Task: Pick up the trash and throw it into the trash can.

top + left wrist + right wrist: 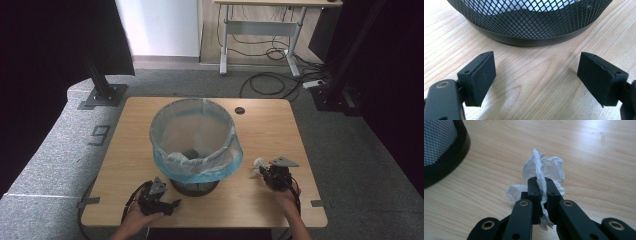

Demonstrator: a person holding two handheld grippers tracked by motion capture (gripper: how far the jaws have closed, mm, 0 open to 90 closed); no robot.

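A crumpled tissue [544, 170] sits pinched between the right gripper [541, 187] jaws, low over the table [280, 130] just right of the lined bin [195, 135]. The left gripper [536, 75] rests wide open by the bin's base. Probably bound for the bin, it should be lifted clear above the rim before release.

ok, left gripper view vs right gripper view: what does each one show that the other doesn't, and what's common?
Left gripper view alone: the left gripper with its fingers wide apart and nothing between them, facing the base of the black wire-mesh waste basket.

Right gripper view alone: the right gripper shut on a crumpled white paper tissue, which bulges out beyond the fingers.

Both: the light wooden table and part of the basket's dark bottom rim, central for the left, at the edge for the right.
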